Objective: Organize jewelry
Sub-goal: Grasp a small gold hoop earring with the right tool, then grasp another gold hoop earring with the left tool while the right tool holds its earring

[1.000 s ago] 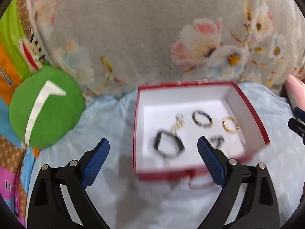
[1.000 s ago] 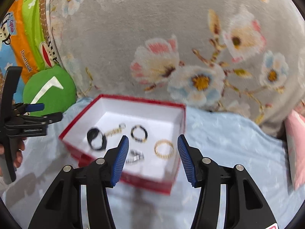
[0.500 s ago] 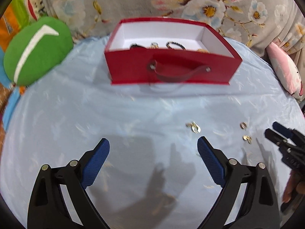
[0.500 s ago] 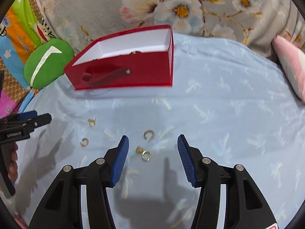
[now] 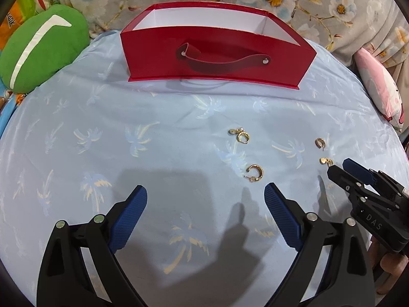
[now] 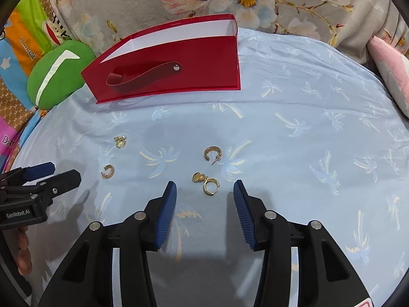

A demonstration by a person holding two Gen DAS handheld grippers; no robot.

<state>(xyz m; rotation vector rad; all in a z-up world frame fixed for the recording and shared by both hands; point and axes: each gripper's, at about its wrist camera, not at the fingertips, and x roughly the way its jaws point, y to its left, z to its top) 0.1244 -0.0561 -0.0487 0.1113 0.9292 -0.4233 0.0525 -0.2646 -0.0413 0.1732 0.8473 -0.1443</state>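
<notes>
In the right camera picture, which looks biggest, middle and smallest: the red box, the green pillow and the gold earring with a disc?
1. red box
2. green pillow
3. disc earring, tiny though it lies nearest the camera

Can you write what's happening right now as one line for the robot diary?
stage: reaching | right gripper: jaws open, just closing, over disc-and-hoop earring | left gripper: open, empty | loose gold earrings: four | red box: behind

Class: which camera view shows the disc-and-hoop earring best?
The right wrist view: the disc-and-hoop earring lies close, sharp, just ahead of the right claw. The left wrist view shows it small, partly hidden by that claw.
</notes>
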